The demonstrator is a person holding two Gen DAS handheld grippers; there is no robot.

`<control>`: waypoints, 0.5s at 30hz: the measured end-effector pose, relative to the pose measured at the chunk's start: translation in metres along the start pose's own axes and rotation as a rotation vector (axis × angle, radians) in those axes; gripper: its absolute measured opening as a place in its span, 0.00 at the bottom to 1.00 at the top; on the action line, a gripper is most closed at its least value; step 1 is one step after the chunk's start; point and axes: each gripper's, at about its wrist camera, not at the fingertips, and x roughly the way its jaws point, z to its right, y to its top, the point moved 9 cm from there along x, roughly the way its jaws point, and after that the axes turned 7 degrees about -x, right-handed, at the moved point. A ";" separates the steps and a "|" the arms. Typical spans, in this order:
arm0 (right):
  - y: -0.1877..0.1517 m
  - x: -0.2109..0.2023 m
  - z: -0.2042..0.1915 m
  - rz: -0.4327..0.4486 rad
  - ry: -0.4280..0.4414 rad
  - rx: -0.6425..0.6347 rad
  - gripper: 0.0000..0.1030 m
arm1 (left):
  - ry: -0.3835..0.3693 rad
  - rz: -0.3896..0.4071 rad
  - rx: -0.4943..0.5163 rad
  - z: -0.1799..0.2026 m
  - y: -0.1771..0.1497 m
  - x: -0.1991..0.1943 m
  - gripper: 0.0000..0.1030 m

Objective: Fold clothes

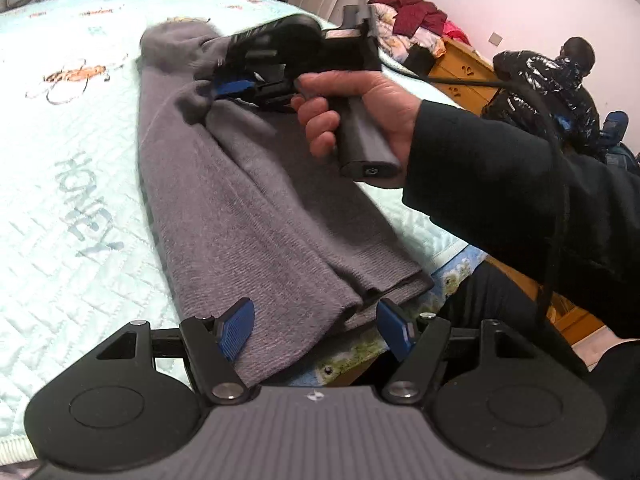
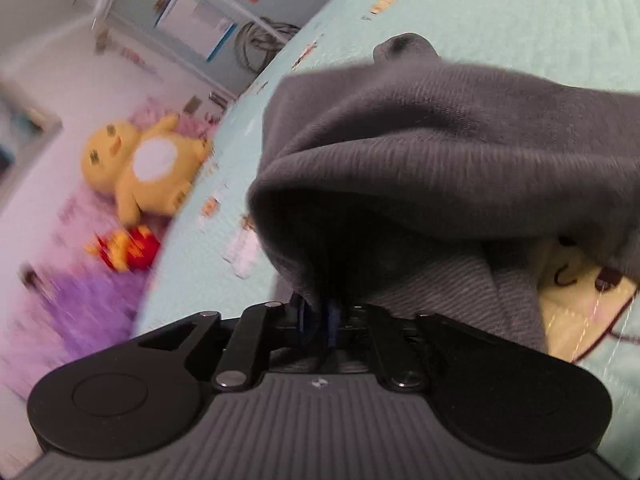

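Right in front of your left gripper lies the hem of the grey sweater, between jaws that stand apart and grip nothing. Your right gripper has its jaws clamped on a fold of that sweater, lifted off the bed. I judge the fold partly done: the body lies in a long narrow strip, and the raised far end still needs laying over. The bed's edge runs just right of your left jaws; open bedspread lies to their left.
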 end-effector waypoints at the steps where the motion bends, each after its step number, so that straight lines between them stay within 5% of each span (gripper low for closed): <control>1: 0.002 -0.008 -0.007 0.009 0.016 -0.002 0.32 | -0.001 0.003 0.003 0.001 0.000 -0.002 0.68; 3: -0.003 -0.029 -0.027 0.032 0.035 -0.108 0.46 | 0.001 0.004 0.010 0.003 0.000 -0.005 0.68; 7: -0.045 -0.070 -0.050 -0.033 0.020 -0.322 0.46 | -0.004 0.004 0.031 0.007 -0.003 -0.011 0.68; 15: -0.129 -0.122 -0.057 -0.209 0.074 -0.317 0.45 | 0.019 0.029 0.028 0.005 -0.003 -0.019 0.68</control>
